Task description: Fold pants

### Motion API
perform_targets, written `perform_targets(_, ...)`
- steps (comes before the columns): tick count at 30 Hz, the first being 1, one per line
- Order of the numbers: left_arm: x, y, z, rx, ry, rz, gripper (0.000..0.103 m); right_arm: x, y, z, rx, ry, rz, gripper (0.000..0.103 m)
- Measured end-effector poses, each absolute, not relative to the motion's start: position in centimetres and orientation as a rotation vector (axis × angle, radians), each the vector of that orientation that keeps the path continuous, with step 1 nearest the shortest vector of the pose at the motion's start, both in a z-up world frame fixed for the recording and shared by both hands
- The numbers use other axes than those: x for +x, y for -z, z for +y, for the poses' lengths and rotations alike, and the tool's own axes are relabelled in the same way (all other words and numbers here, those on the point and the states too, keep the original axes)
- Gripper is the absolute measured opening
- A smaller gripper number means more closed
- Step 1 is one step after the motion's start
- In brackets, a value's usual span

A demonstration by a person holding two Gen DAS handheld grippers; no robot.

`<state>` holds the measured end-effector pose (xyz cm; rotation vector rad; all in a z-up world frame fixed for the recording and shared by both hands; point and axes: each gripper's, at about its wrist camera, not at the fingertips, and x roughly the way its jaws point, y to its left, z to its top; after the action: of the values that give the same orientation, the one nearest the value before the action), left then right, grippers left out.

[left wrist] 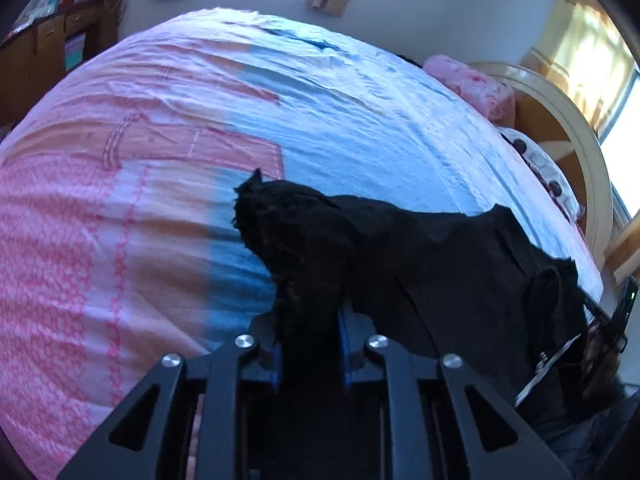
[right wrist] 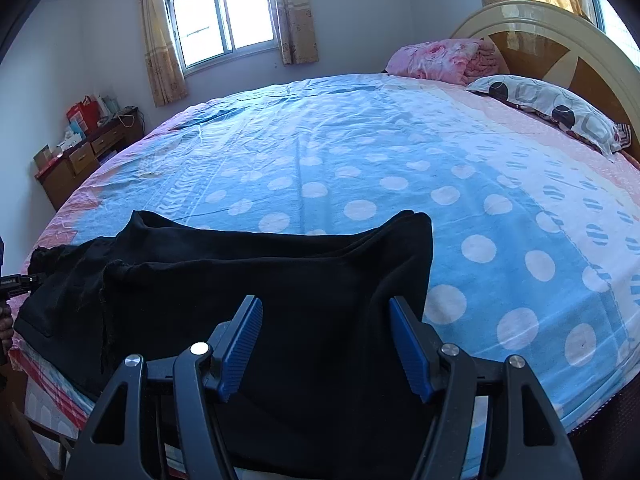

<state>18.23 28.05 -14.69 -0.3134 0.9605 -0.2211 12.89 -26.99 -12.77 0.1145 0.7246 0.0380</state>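
The black pants (right wrist: 280,280) lie folded lengthwise along the near edge of the bed. In the left wrist view my left gripper (left wrist: 308,320) is shut on a bunched, frayed end of the pants (left wrist: 300,248), which rises between its blue pads; the rest of the cloth trails to the right. In the right wrist view my right gripper (right wrist: 326,332) is open, its blue pads (right wrist: 244,340) spread wide just above the other end of the pants, not holding them. The left gripper also shows at the far left edge of the right wrist view (right wrist: 16,280).
The bed has a blue and pink sheet (right wrist: 400,160) with white dots. A spotted pillow (right wrist: 552,108) and a folded pink quilt (right wrist: 440,60) lie by the headboard (right wrist: 560,28). A wooden cabinet (right wrist: 80,160) stands beyond the bed under a window (right wrist: 220,12).
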Motion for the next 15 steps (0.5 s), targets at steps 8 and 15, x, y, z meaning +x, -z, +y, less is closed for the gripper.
perform_targets(8,16.3,7.6,25.4,-0.322,0.203,0.877,0.011,12.4,12.3,-29.2,0.182,-0.044,0.705,0.066)
perform_targets(15,16.6,2.6,19.6,-0.455,0.353,0.829,0.011,12.0,12.4,-30.9,0.229,-0.043,0.688,0.066)
